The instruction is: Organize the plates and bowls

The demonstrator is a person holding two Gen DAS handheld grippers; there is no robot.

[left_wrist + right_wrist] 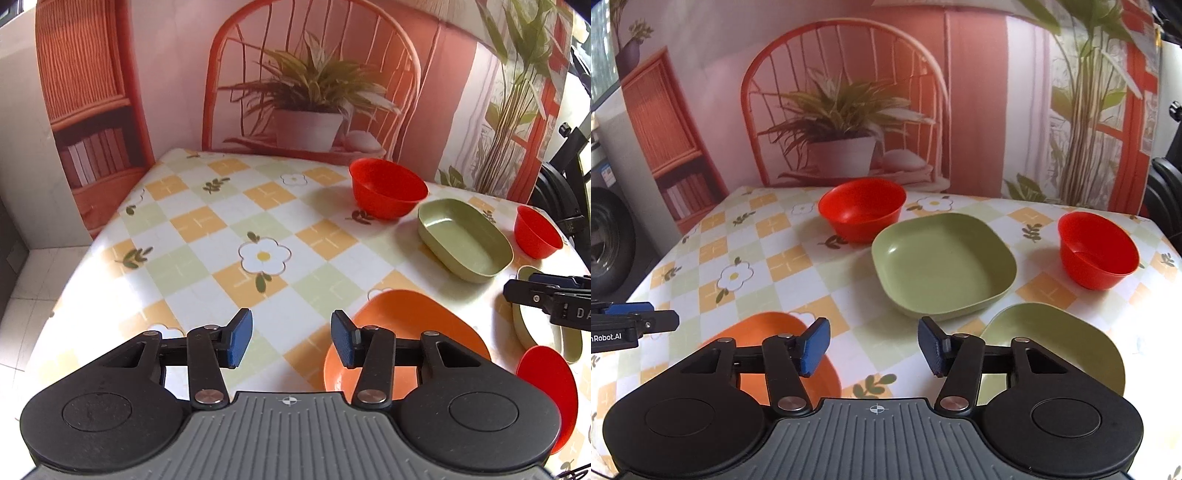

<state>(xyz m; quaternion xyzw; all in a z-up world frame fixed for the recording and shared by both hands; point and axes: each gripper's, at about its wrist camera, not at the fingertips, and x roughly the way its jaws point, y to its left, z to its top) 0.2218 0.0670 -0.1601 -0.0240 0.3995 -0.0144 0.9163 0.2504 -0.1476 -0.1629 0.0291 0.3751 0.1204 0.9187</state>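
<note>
Where glossy checked cloth (783,266) shows: round red bowls (862,208), squarish green plates (943,266), both tools wide, empty.

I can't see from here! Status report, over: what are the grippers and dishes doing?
Both hand-held grippers, left and right, open, empty. Two red bowls, green plates, orange plate sit unstacked. Nothing blocking.

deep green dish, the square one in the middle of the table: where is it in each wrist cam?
Left wrist: deep green dish at right of centre, seen at a slant, between the two red bowls.
Right wrist: same dish near centre, ahead of the open gripper.
Shared landmark: the larger red bowl, just behind the dish's left.
</note>
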